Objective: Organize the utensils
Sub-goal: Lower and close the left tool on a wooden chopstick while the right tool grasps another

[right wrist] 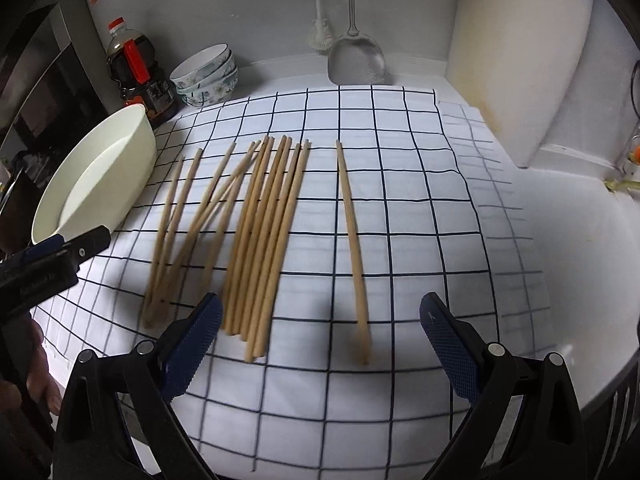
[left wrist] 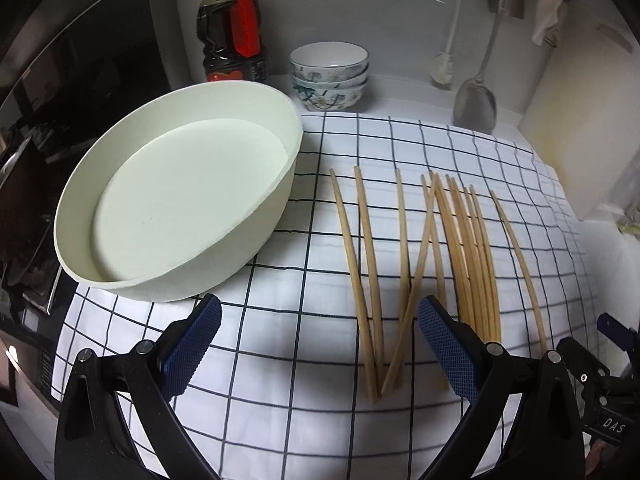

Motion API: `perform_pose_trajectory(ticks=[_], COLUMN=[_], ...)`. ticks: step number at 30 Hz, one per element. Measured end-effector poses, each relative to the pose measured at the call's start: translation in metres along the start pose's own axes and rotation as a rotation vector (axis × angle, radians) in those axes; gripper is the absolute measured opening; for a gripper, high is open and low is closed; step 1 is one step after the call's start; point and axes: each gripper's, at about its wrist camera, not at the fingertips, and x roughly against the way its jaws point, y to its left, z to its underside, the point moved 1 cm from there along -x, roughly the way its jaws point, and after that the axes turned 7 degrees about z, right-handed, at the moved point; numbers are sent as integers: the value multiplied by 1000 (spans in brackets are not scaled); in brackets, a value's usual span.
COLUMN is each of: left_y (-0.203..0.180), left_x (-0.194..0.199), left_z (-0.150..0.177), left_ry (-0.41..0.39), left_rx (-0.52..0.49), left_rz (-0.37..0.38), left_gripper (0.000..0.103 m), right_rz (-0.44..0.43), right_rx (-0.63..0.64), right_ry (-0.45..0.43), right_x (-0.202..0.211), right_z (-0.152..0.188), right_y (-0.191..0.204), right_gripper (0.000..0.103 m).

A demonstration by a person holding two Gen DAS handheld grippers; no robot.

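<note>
a white counter [right wrist: 560, 240] carries everything, and a white cloth with a dark grid [right wrist: 400, 208] covers most of its middle, reaching close to the back edge. on the cloth's left side sits a large round cream basin [left wrist: 172, 200], empty, its far rim near the back left corner of the cloth. behind the basin, against the back wall, stands a dark sauce bottle [left wrist: 232, 28] with a red cap and label, and just to its right a stack of patterned bowls [left wrist: 329, 76], both off the cloth on bare counter. a metal spatula [right wrist: 356, 56] and a white brush [right wrist: 320, 32] hang on the wall over the back edge.

the wooden chopsticks [right wrist: 264, 232] lie flat on the middle of the cloth, pointing from near edge to far. one loose group lies nearest the basin with some sticks crossing, a tighter bundle lies to its right, and a single pair [right wrist: 352, 248] lies apart further right.

the left gripper [left wrist: 320, 344] hovers over the near edge of the cloth, its blue-padded fingers spread wide and holding nothing, with the crossed sticks showing between them. the right gripper [right wrist: 320, 340] hovers likewise, fingers wide and empty, the bundle's near ends and the lone pair between them.
</note>
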Motion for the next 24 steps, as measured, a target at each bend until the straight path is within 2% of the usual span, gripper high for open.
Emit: perform_pose_trajectory(ticks=[5,10,17,24], left_y=[4,6,9,10], left_x=[-15,-39,-60,-74], left_z=[2,6,12,8], left_ry=[-14,2,13,34], left_rx=[31,48,84,66], left_rz=[-75,-91,-136,-177], left_gripper=[97,97,97,97], right_rz=[-57,3,24,61], right_rx=[-61,-25,-28,-24], right_ry=[6,10,13,14], right_x=[-25,-44,-64,-81], right_z=[-9,-17,-22,-29], right_y=[-17,-18,-24,-28], right_gripper=[95,94,94,94])
